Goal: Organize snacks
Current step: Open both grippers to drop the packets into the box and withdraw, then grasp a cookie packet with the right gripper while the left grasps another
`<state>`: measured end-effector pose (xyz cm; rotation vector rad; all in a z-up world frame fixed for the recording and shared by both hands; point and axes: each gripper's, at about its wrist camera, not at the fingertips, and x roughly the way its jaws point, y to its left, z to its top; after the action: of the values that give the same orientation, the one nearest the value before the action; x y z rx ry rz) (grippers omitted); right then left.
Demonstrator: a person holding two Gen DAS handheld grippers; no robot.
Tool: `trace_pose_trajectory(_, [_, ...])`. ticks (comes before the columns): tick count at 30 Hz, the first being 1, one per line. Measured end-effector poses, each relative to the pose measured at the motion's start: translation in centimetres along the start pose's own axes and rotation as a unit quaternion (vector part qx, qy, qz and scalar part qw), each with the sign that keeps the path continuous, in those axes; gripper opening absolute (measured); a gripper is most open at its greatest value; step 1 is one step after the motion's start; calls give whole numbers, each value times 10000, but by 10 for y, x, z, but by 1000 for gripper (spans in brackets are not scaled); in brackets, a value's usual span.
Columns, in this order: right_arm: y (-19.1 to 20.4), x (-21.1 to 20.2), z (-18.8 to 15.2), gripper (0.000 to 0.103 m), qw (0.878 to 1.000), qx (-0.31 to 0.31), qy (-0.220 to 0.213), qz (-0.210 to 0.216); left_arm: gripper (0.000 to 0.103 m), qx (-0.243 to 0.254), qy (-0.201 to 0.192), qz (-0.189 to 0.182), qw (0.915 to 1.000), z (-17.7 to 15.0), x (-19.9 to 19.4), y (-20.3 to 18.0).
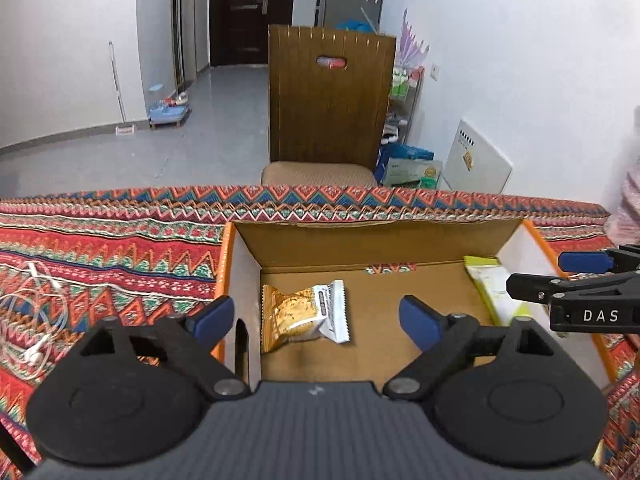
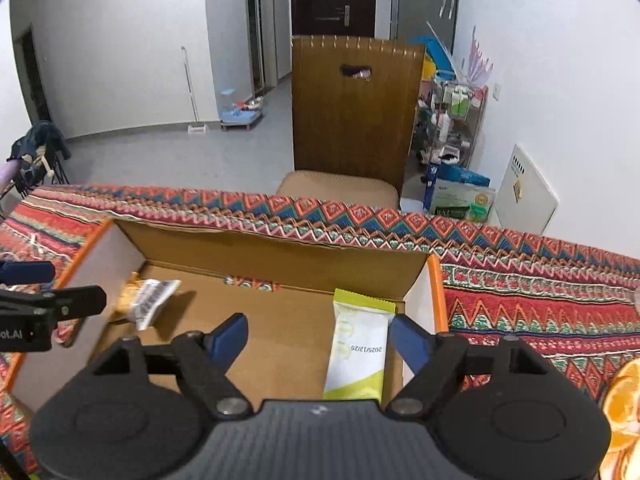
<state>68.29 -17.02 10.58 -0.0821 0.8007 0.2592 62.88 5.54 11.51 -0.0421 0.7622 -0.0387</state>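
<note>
An open cardboard box (image 1: 372,240) with orange edges sits on the patterned tablecloth; it also shows in the right wrist view (image 2: 280,252). An orange-and-white cookie packet (image 1: 306,312) lies at the box's left; in the right wrist view it (image 2: 146,300) is partly behind the other gripper. A green-and-white snack bar (image 1: 496,292) lies along the right wall, and shows in the right wrist view (image 2: 358,344). My left gripper (image 1: 316,316) is open and empty above the cookie packet. My right gripper (image 2: 320,340) is open and empty above the bar, and shows side-on in the left wrist view (image 1: 560,276).
A wooden chair (image 1: 328,100) stands behind the table's far edge. White earphones (image 1: 36,320) lie on the cloth at the left. An orange-printed packet (image 2: 624,404) lies on the cloth at the right. A shelf rack (image 2: 456,120) stands by the right wall.
</note>
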Motion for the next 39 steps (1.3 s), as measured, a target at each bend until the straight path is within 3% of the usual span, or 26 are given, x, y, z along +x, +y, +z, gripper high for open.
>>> trace_pose_trajectory(14, [18, -136, -62, 86, 9973, -97, -674, 280, 100, 36, -636, -199, 9978, -53, -149, -25])
trace_pose_trajectory(23, [34, -212, -132, 89, 9925, -331, -1137, 307, 102, 48, -995, -234, 9947, -120, -223, -32])
trace_pose_trajectory(39, [46, -306, -277, 97, 9835, -183, -1652, 713, 103, 101, -1833, -68, 9830, -260, -335, -36])
